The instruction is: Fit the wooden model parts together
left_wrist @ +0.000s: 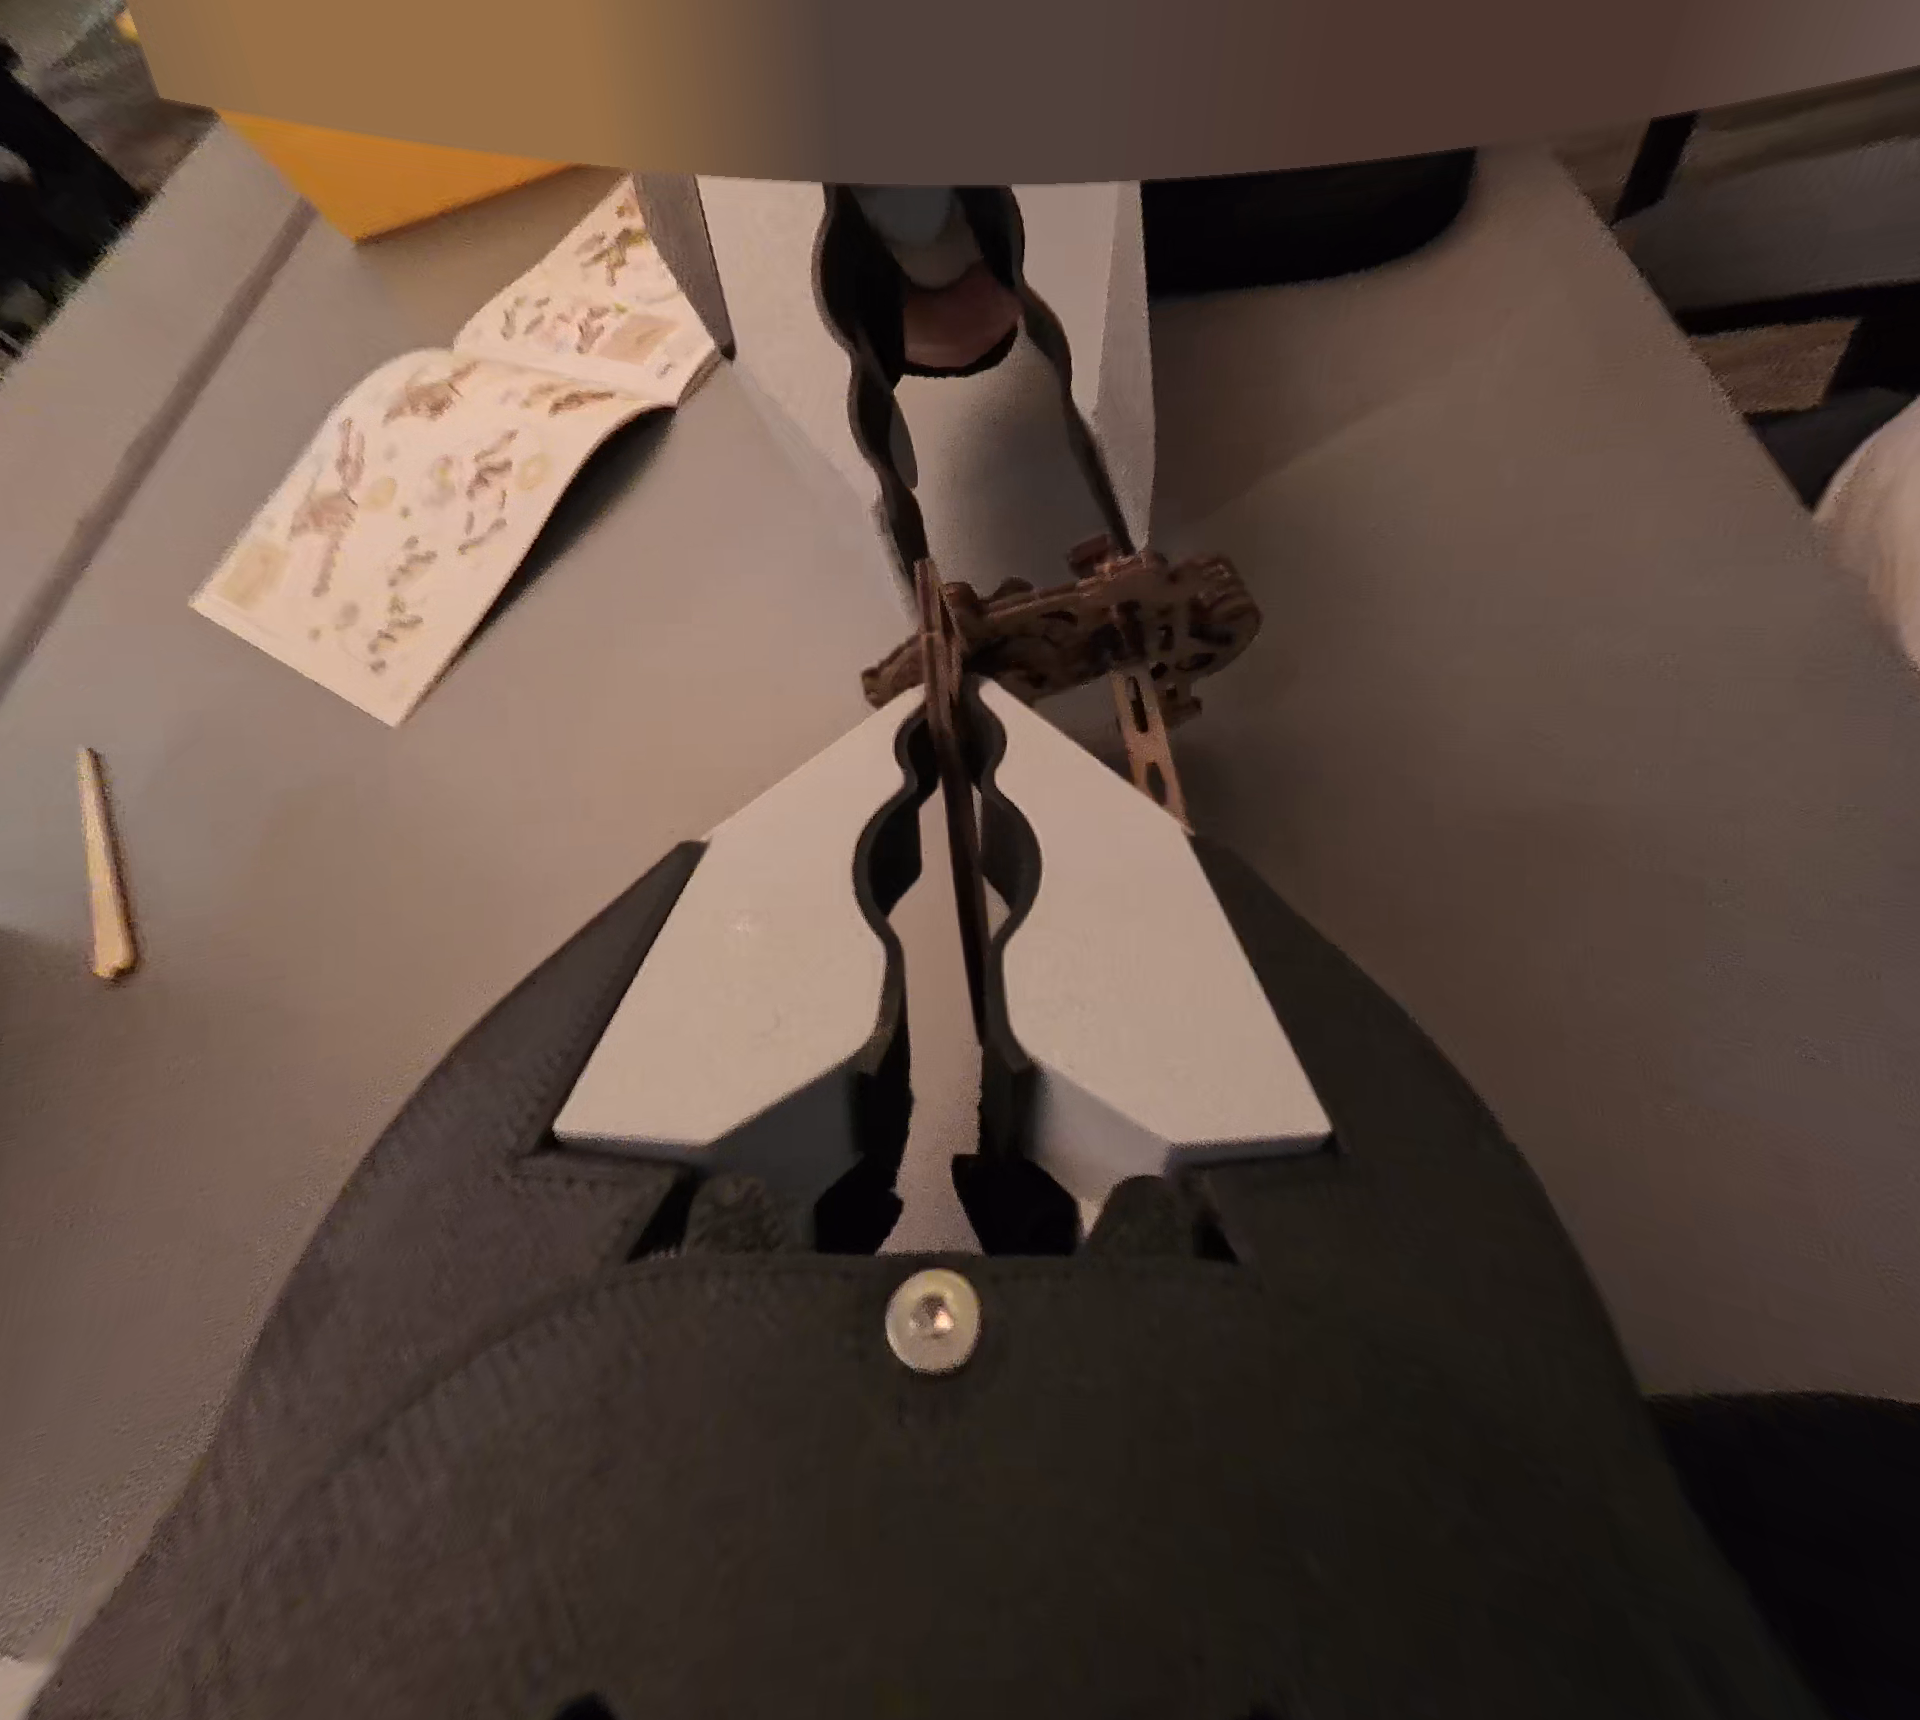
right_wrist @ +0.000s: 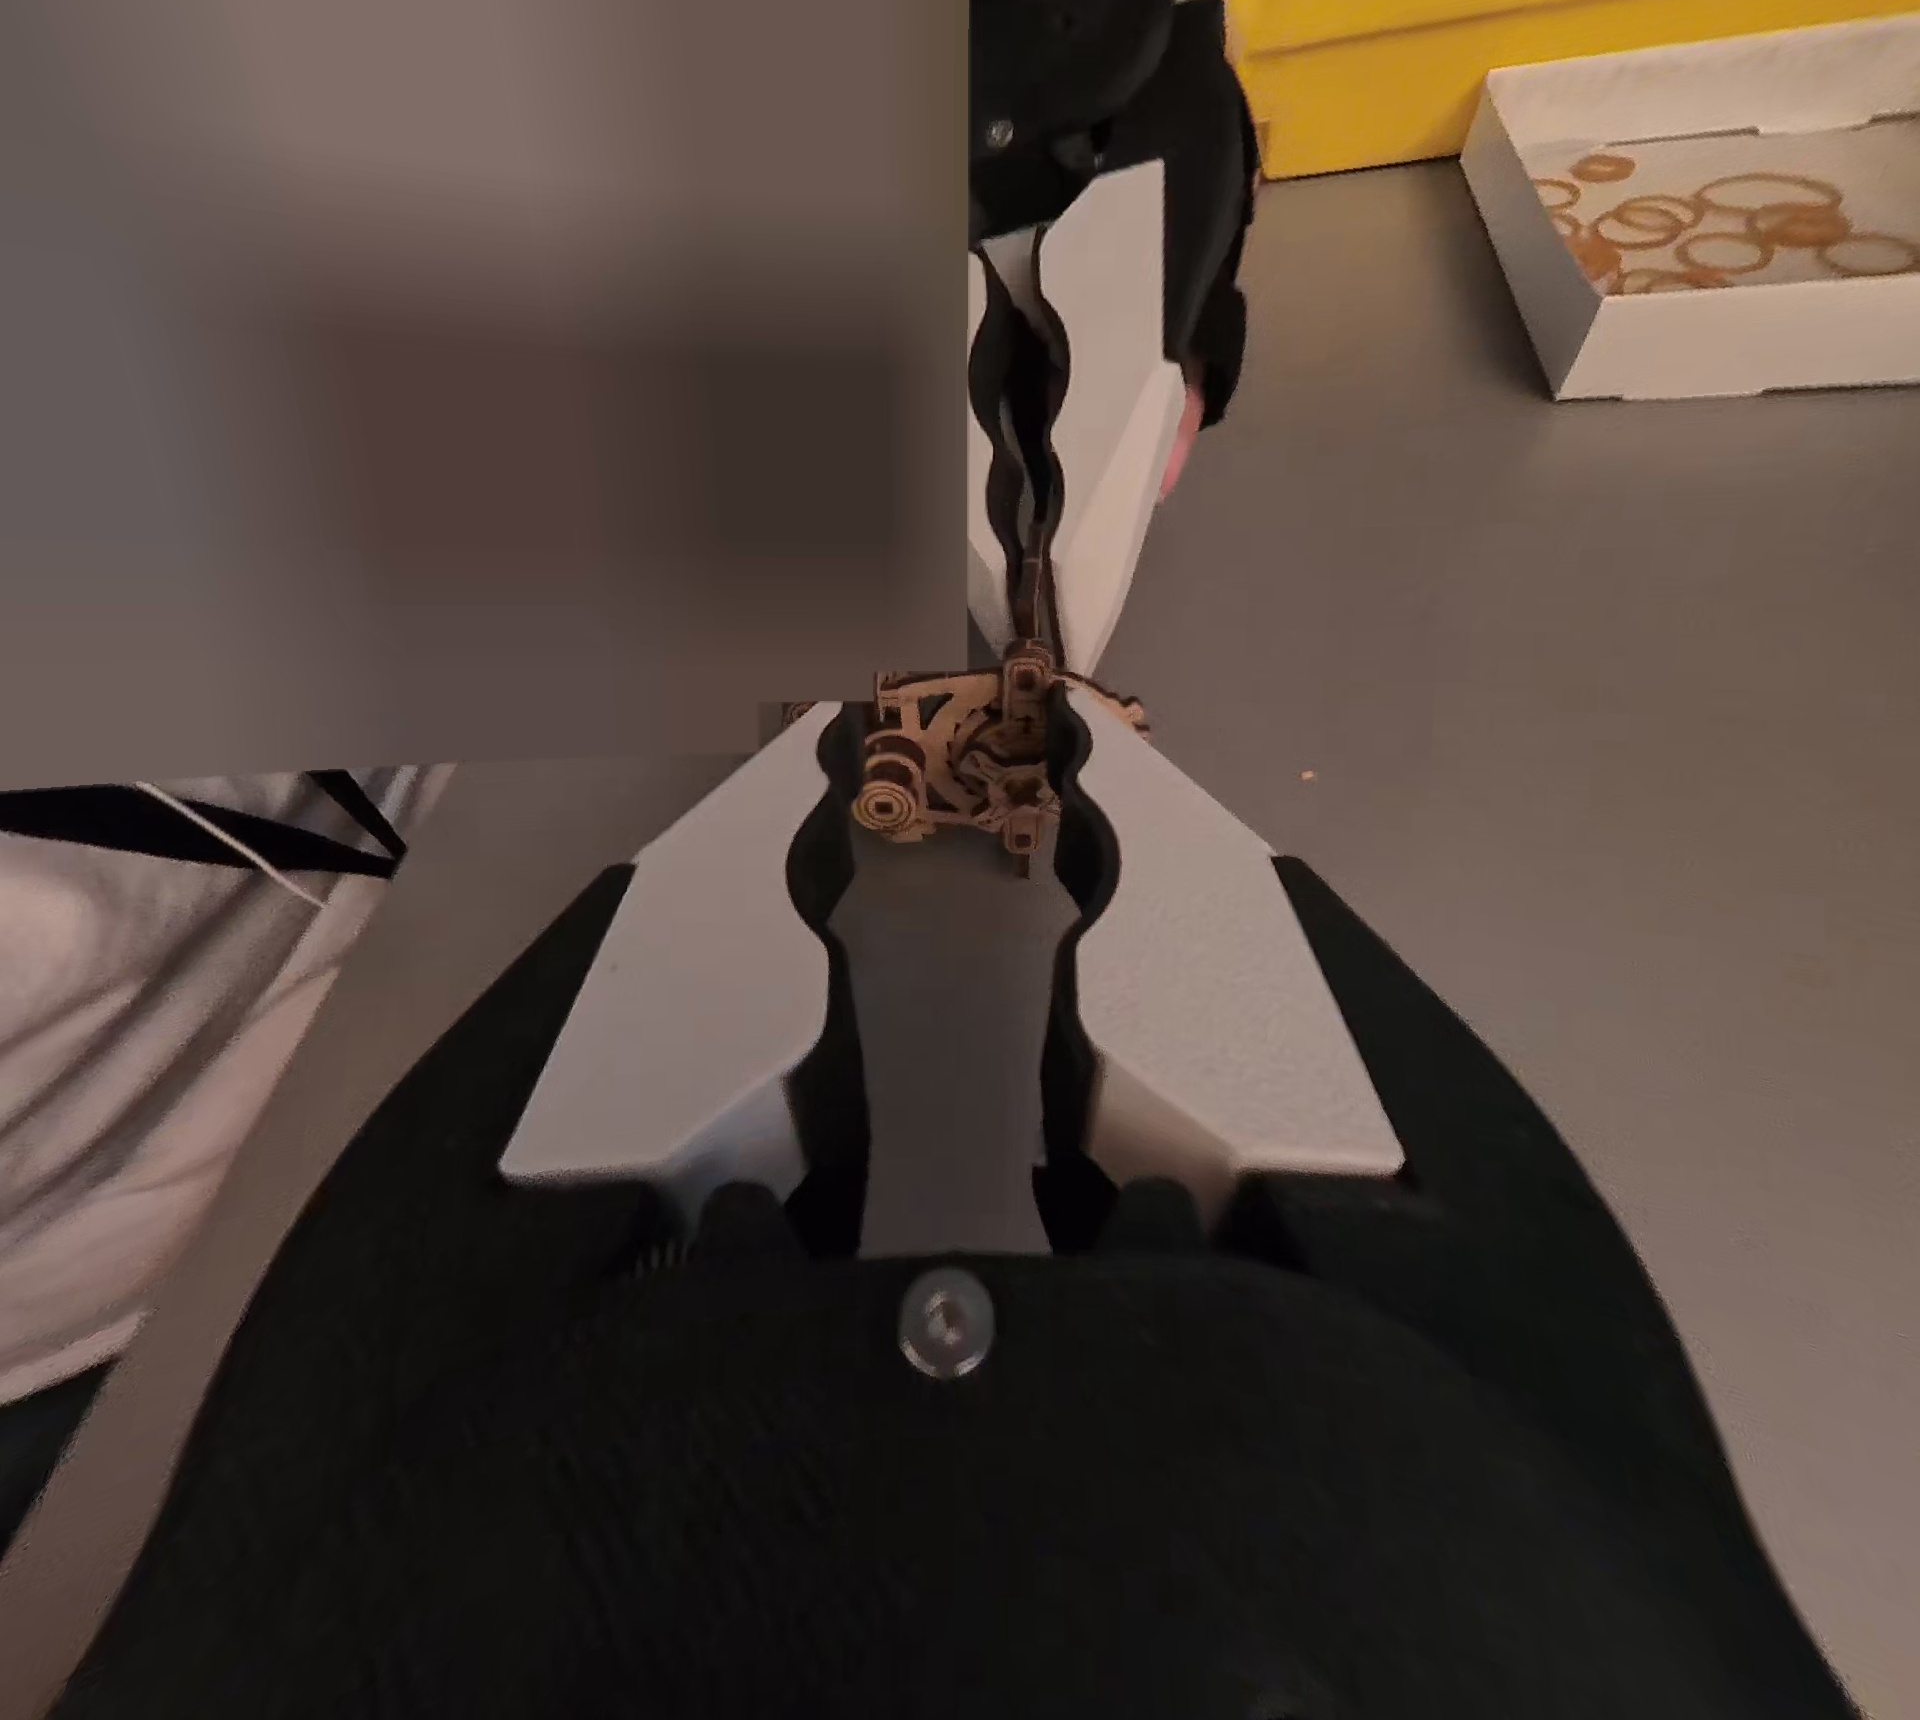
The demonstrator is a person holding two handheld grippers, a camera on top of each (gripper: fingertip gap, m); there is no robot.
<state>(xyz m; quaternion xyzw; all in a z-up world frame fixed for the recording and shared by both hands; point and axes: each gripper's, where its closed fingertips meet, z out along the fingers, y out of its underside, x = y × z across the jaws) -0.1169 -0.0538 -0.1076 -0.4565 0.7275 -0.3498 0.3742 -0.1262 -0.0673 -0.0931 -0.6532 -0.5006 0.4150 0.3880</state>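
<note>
Left wrist view: the wooden model assembly (left_wrist: pixel 1101 631) hangs above the desk (left_wrist: pixel 623 839), mostly built, clamped in the right claw (left_wrist: pixel 1023 569); the left claw (left_wrist: pixel 951 725) pinches a flat wooden part (left_wrist: pixel 964 839) against it, seemingly not yet seated.

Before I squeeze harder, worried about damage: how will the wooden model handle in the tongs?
Probably fragile: the model looks like thin, fretted plywood with small wheels. Likely light and stiff, since the left tongs hold one thin plate edge-on without visible sag. It may twist or crack if pinched harder.
</note>
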